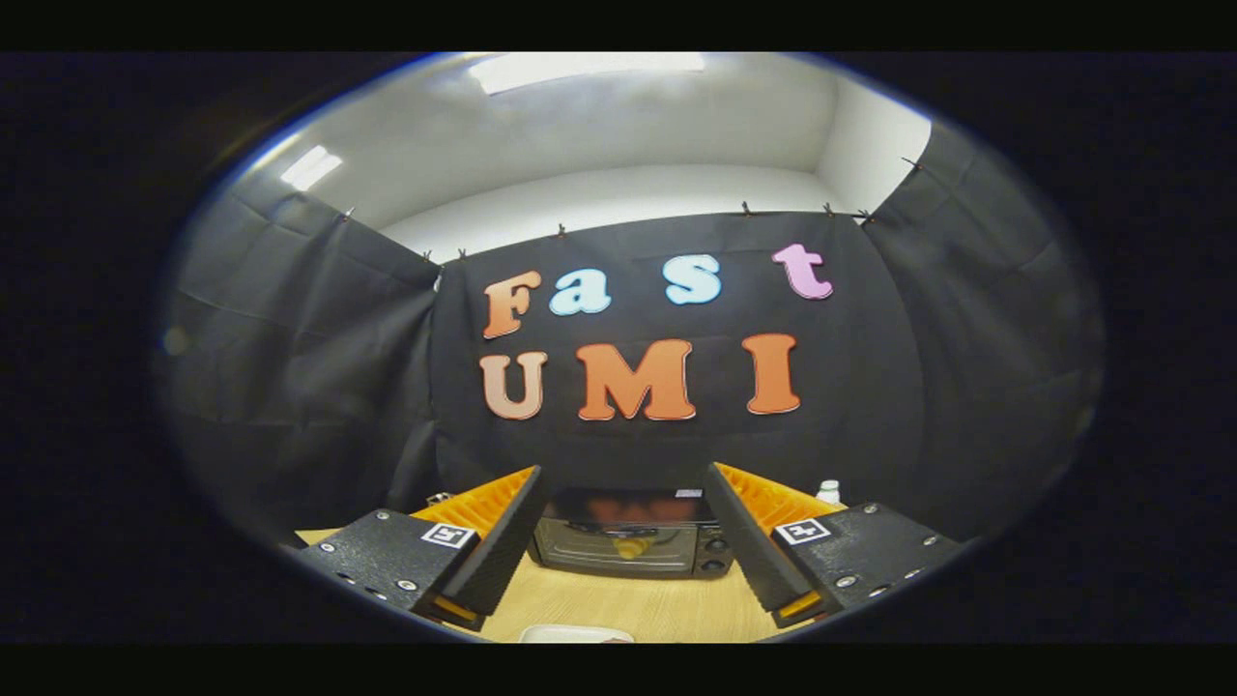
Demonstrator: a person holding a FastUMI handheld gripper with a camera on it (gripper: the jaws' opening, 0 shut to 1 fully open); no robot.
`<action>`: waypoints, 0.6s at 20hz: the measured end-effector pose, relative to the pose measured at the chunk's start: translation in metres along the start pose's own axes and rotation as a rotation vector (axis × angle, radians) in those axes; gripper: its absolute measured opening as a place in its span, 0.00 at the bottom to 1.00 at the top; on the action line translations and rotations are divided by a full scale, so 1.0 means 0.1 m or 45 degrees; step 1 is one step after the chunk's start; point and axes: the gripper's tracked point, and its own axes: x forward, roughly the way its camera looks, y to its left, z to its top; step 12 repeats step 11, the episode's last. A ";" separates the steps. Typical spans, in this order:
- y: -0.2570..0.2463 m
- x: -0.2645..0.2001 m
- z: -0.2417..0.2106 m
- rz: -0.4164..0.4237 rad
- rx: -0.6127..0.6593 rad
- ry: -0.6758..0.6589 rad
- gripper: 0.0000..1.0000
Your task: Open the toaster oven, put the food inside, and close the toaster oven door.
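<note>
- Gripper view: gripper [628, 565] fingers spread wide, holding nothing.
- Toaster oven [630, 546] at 12 o'clock ahead between the fingers, on wooden table [618, 609], door shut, front facing the gripper, long axis running 9-to-3.
- Yellowish item [630, 548] seemingly behind the glass; looks done, unsure.
- White plate edge [575, 634] at 6 o'clock.
</note>
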 end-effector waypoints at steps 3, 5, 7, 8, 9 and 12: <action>0.05 -0.15 -0.04 0.000 -0.017 0.025 0.97; 0.06 -0.26 -0.03 -0.011 0.000 0.035 0.97; 0.11 -0.35 -0.02 0.001 0.043 0.046 0.97; 0.13 -0.39 0.02 0.014 0.055 0.040 0.97; 0.13 -0.41 0.04 0.019 0.059 0.037 0.97; 0.11 -0.48 0.12 0.019 0.051 0.023 0.97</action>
